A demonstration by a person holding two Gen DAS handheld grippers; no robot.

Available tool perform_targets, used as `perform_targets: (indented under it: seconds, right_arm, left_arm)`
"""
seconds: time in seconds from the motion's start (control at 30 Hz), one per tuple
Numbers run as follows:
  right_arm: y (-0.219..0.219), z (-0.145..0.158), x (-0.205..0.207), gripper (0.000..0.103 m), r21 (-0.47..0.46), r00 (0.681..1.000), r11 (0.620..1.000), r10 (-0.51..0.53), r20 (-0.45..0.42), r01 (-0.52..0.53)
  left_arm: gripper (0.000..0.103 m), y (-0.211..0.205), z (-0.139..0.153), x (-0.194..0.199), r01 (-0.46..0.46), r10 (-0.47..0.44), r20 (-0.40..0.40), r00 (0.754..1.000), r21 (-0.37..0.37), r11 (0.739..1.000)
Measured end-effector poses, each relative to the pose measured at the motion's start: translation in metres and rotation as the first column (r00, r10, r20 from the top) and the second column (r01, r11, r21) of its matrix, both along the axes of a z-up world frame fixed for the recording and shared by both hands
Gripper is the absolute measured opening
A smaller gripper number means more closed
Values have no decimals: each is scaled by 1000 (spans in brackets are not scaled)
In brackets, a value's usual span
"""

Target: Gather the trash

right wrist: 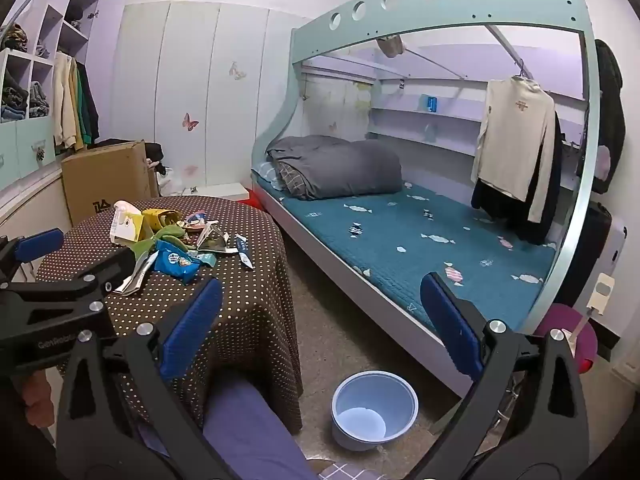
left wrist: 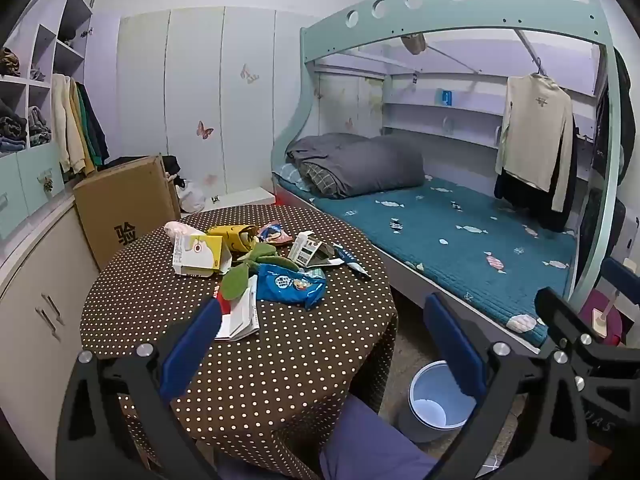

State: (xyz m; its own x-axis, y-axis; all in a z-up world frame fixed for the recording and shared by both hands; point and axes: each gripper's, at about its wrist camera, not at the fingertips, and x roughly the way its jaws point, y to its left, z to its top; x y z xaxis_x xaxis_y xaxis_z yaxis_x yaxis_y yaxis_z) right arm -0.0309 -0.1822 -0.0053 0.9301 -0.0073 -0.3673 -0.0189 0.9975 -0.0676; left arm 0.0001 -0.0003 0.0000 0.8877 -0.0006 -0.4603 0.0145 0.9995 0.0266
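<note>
Nearest, left gripper (left wrist: pixel 322 344) jaws spread fully wide, nothing between the blue pads; it hangs over the near edge of the round table (left wrist: pixel 280 364). Right gripper (right wrist: pixel 320 332) likewise wide apart and empty, out over the floor beside the table. Pale blue bin (right wrist: pixel 374 412) stands on the floor just right of the table, between it and the bed (right wrist: pixel 420 240). Trash sits mid-table: blue snack bag (left wrist: pixel 290 286), white leaflet (left wrist: pixel 242 318) nearest, green wrapper (left wrist: pixel 244 270), yellow-white carton (left wrist: pixel 200 254), small milk carton (left wrist: pixel 306 250). Cardboard box (left wrist: pixel 124 204) stands behind the table.
</note>
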Motion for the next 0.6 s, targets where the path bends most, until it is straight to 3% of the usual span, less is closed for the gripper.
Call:
perform_targets:
  seconds: [0.6]
  right_arm:
    - [0,-1,1,97,22,1000,1000,2,-7,-1]
  left_arm:
    - [99,0,-4,-2,-4,4,0,1000,-4,1000]
